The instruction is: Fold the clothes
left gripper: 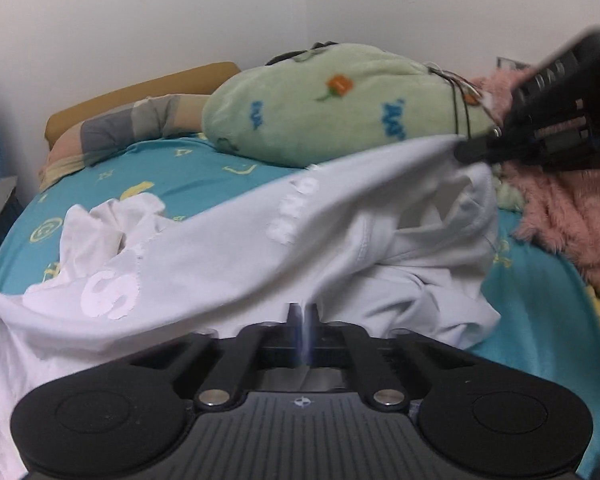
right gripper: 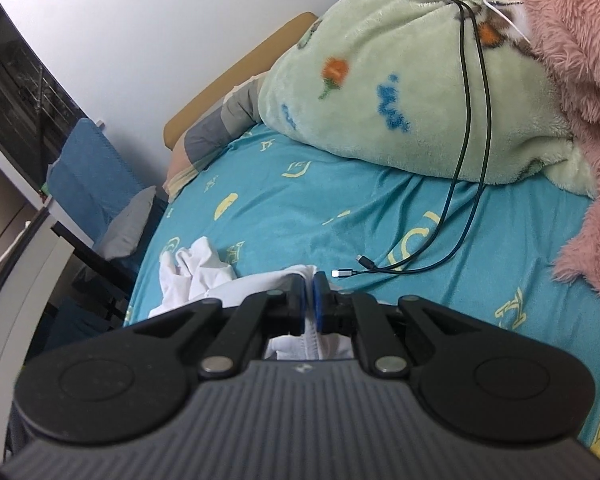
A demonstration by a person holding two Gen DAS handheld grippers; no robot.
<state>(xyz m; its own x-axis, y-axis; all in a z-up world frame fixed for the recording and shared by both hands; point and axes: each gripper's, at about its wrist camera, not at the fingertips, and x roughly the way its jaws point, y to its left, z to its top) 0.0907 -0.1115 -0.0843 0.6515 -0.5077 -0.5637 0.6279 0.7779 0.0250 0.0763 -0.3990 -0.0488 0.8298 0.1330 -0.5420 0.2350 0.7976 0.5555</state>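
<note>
A white garment (left gripper: pixel 260 248) with white printed letters lies stretched over the teal bed sheet (left gripper: pixel 204 168). My left gripper (left gripper: pixel 302 314) is shut on its near edge, the cloth pinched between the jaws. My right gripper (left gripper: pixel 472 150) shows at the upper right of the left wrist view, shut on the garment's far corner and holding it lifted. In the right wrist view my right gripper (right gripper: pixel 308 300) is shut on the white cloth (right gripper: pixel 204 276), which hangs below and to the left of the jaws.
A green fleece bundle (left gripper: pixel 332 104) lies at the back of the bed, a pink fluffy blanket (left gripper: pixel 560 216) on the right. Black charging cables (right gripper: pixel 460 160) run down onto the sheet. A blue chair (right gripper: pixel 88 176) and a dark cabinet stand left of the bed.
</note>
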